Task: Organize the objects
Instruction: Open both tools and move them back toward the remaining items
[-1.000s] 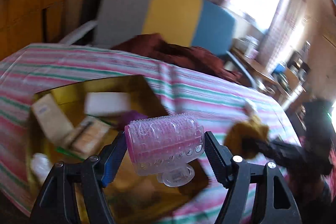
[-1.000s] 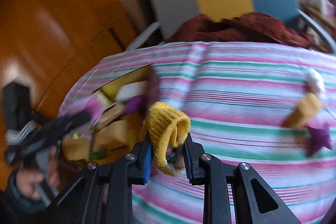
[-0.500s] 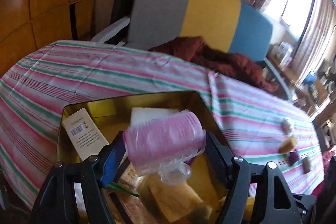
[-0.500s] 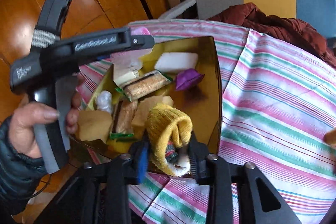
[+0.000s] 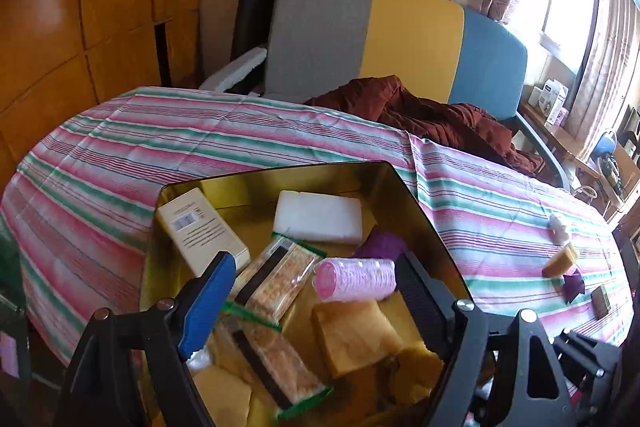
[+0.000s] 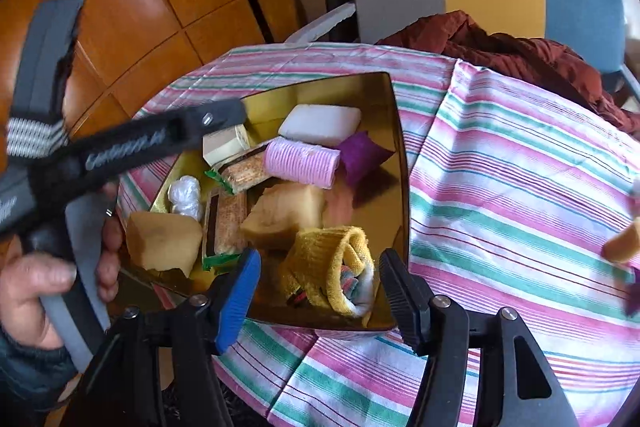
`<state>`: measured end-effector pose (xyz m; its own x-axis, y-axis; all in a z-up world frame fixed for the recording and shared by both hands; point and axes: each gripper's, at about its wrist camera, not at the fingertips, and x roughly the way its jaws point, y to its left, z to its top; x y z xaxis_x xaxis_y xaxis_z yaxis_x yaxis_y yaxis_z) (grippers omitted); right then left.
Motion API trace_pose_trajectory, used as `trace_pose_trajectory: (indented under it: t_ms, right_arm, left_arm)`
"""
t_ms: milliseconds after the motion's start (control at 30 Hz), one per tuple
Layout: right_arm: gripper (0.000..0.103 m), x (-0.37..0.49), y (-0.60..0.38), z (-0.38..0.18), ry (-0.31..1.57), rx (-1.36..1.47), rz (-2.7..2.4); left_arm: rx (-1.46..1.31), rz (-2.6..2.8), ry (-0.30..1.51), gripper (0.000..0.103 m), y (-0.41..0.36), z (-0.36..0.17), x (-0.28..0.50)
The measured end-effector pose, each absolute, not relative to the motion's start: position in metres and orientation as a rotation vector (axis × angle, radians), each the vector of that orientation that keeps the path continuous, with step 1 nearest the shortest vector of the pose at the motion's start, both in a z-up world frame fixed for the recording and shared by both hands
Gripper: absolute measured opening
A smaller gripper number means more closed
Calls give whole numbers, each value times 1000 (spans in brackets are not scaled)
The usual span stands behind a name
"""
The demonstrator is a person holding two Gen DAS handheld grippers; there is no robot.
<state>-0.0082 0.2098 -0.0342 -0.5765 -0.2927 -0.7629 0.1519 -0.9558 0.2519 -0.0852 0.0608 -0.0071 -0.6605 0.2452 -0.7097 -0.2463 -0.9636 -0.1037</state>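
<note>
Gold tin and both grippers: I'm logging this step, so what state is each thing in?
Gold tin: open, partly filled.
Pink hair roller: lying on its side in the tin, released.
Yellow sock: rolled up, in the tin, touching neither pad.
Left gripper: jaws opening, empty.
Right gripper: jaws opening, empty.

Left tool [image 5: 316, 287] over gold tin [image 5: 404, 183], jaws opening, pink roller [image 5: 356, 279] lying free in tin.

Roller rests between the jaws, near the right finger; whether they touch is unclear. In tin: white block [image 5: 320, 217] at far side, cream carton [image 5: 202, 231] at left wall, purple pouch [image 5: 380, 245] just behind roller, wrapped biscuit packs [image 5: 276, 281] left of roller, tan sponge [image 5: 354, 335] just in front of it. Tin sits on striped-cloth desk [image 5: 160, 143]. Well right of tin on the cloth: tan block [image 5: 560, 261], dark purple piece [image 5: 574, 285]. Behind desk, grey-yellow-blue chair [image 5: 400, 35] with maroon cloth [image 5: 432, 115].
</note>
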Motion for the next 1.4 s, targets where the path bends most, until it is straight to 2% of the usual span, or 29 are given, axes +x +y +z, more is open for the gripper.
trace_pose_trajectory:
  t_ms: [167, 533, 1000, 1400]
  right_arm:
    - [65, 0, 213, -24, -233, 1252, -2621]
    - [83, 20, 222, -8, -205, 1192, -2712]
    - [84, 31, 272, -7, -294, 1210, -2815]
    - [84, 46, 359, 7, -353, 1222, -3030]
  left_arm:
    - [-1104, 2655, 26, 83, 57, -3, -67]
    - [-1063, 2663, 90, 83, 60, 1, -39]
    - [-1027, 2619, 143, 83, 75, 8, -25]
    - [-1002, 2528, 180, 83, 101, 12, -19]
